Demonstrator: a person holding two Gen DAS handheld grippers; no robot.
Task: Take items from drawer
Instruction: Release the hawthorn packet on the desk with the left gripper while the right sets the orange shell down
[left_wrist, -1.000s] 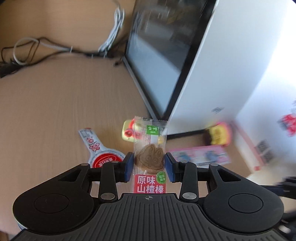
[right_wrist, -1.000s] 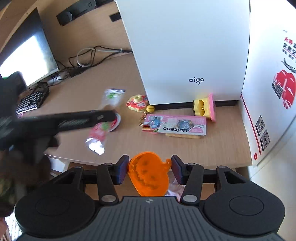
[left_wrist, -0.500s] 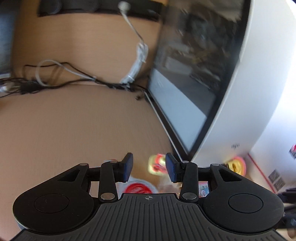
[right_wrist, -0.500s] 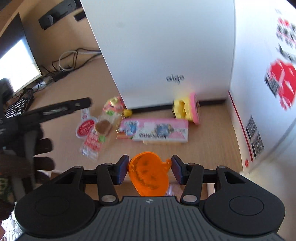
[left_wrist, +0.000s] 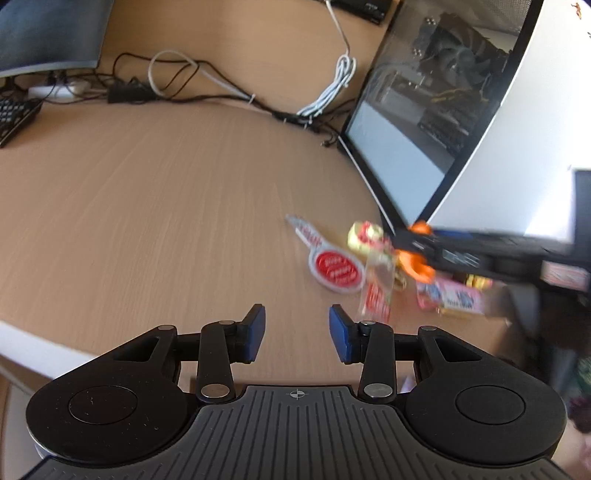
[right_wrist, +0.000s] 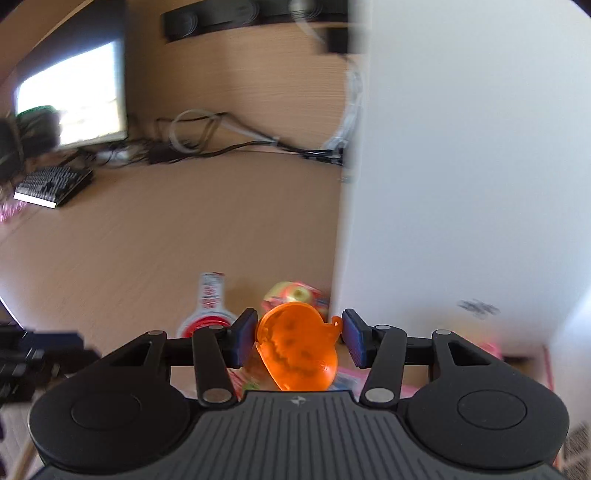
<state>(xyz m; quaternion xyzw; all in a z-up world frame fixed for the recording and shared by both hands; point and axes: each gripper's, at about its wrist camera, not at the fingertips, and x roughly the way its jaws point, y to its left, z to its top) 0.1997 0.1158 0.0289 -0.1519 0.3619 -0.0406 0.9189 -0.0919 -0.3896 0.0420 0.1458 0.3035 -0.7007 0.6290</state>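
Observation:
My left gripper (left_wrist: 297, 330) stands open over the wooden desk (left_wrist: 166, 206) with nothing between its blue pads. The clear hawthorn snack packet (left_wrist: 376, 295) lies flat on the desk to its front right, beside a round red-and-white packet (left_wrist: 334, 271) and a yellow-red toy (left_wrist: 365, 236). My right gripper (right_wrist: 299, 332) is shut on an orange pumpkin-shaped plastic piece (right_wrist: 295, 347), held just above those items. In the left wrist view that gripper (left_wrist: 424, 251) comes in from the right with the orange piece (left_wrist: 419, 266) in it. No drawer shows in either view.
A white computer case (right_wrist: 461, 184) with a glass side (left_wrist: 424, 122) stands at the right. A pink box (left_wrist: 450, 297) lies at its foot. Cables (left_wrist: 177, 77), a keyboard (right_wrist: 51, 184) and a monitor (right_wrist: 74, 99) sit at the back left.
The left gripper has let go of the snack packet, which now lies on the desk, and has drawn back to the left. The right gripper has come forward over the items with the orange piece.

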